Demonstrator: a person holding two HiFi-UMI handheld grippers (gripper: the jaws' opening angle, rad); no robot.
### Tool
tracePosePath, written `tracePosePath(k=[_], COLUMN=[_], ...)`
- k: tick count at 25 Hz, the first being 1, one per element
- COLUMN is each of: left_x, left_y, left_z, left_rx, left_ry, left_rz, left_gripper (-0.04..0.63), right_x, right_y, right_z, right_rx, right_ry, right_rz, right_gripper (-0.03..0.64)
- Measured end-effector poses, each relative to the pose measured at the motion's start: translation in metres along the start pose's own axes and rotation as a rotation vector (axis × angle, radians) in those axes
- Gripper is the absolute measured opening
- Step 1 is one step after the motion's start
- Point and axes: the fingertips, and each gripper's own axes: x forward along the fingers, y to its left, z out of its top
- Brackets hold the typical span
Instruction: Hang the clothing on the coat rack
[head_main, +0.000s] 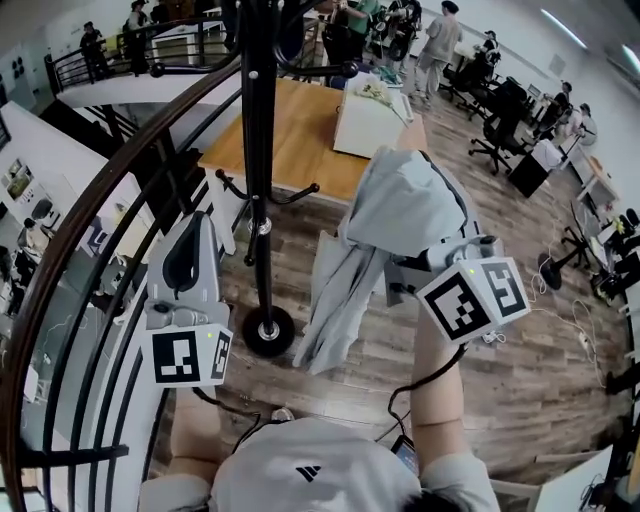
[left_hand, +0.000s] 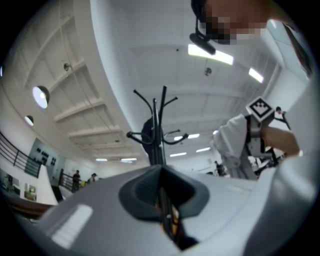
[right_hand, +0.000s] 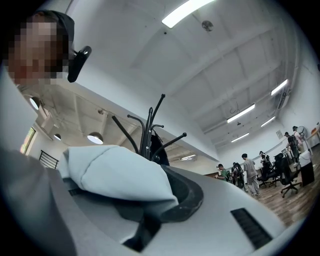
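Pale grey garment (head_main: 400, 205): soft, light, limp. Bunched fold clamped in right tool (right_hand: 159, 197), hanging off the hooks beside coat rack (head_main: 257, 150). Collar probably grips best. Left tool (left_hand: 161, 192) closed, empty

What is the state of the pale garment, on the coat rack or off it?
Off. The pale garment hangs from the right claw, which is shut on it, apart from the coat rack pole.

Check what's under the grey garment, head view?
The garment drapes over the right gripper, hiding its jaws from the head view; wood floor shows below its hanging end.
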Motion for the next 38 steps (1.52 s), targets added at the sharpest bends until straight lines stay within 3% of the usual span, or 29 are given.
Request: tracePosePath(k=[18, 29, 38], left_x=[0.01, 0.006, 0.002], left_y=[0.01, 0.025, 0.039], left_z=[-0.004, -0.009, -0.012], left_rx=[-0.013, -0.005, -0.008], left_ry=[-0.011, 0.001, 0.012], left_rz=[-0.025, 0.004, 0.021], left_gripper=[0.008, 0.008, 0.008], right_x=[0.067, 0.106, 0.129], right_y=[0.008, -0.006, -0.017], right_z=[0.088, 0.063, 0.043], right_rx=[-0.078, -0.011, -0.082], right_ry=[-0.066, 0.02, 0.102], right_rz=[0.109, 0.11, 0.044], right_gripper=[0.003, 0.003, 0.003])
